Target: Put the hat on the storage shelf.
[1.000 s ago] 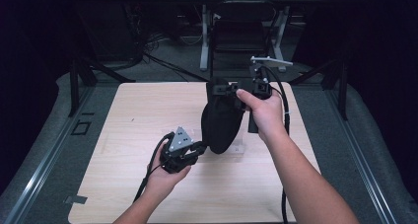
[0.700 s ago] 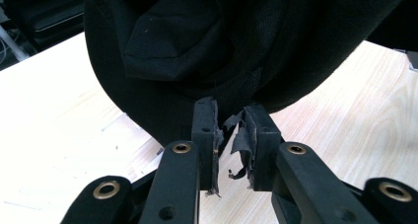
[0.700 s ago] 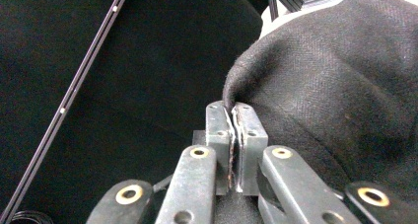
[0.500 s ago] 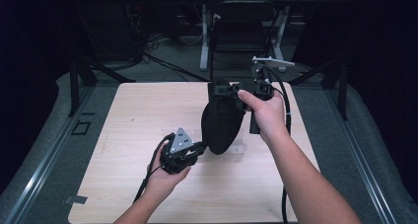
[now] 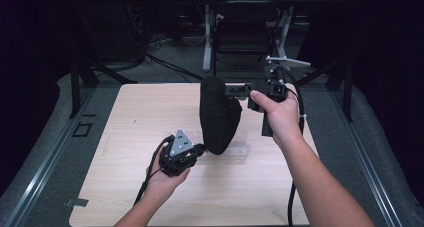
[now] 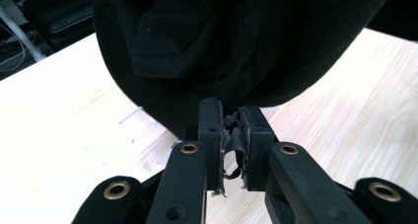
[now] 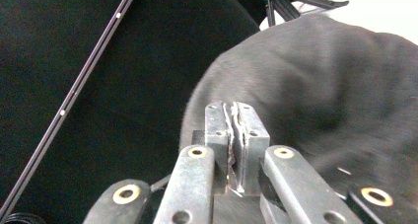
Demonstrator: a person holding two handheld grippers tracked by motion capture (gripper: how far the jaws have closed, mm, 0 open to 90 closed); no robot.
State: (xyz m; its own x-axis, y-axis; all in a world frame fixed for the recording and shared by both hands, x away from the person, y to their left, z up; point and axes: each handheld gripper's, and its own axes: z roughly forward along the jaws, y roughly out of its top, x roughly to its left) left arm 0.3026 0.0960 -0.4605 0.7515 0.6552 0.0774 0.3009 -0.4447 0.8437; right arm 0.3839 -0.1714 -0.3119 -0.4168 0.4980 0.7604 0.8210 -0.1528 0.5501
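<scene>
A limp black cloth [image 5: 217,119] hangs over the middle of the wooden table [image 5: 150,112]. My right gripper [image 5: 228,90] is shut on its top edge and holds it up; in the right gripper view the pads [image 7: 219,130] are pressed together at my right gripper [image 7: 235,105], with the cloth [image 7: 320,76] spreading beyond. My left gripper [image 5: 203,150] lies low at the cloth's bottom end. Its jaws have just been closing, and in the left gripper view my left gripper [image 6: 230,109] pinches the lower hem of the cloth [image 6: 222,46] between frayed pads.
A faint clear sheet [image 5: 240,149] lies on the table under the cloth. Grey matting [image 5: 60,137] borders the table on both sides. Beyond the far edge stand a dark chair [image 5: 242,37] and white desk legs [image 5: 206,42]. Cables trail from both grippers toward the near edge.
The right hand and the hanging cloth have shifted slightly. The left hand has stayed in place at the cloth's bottom.
</scene>
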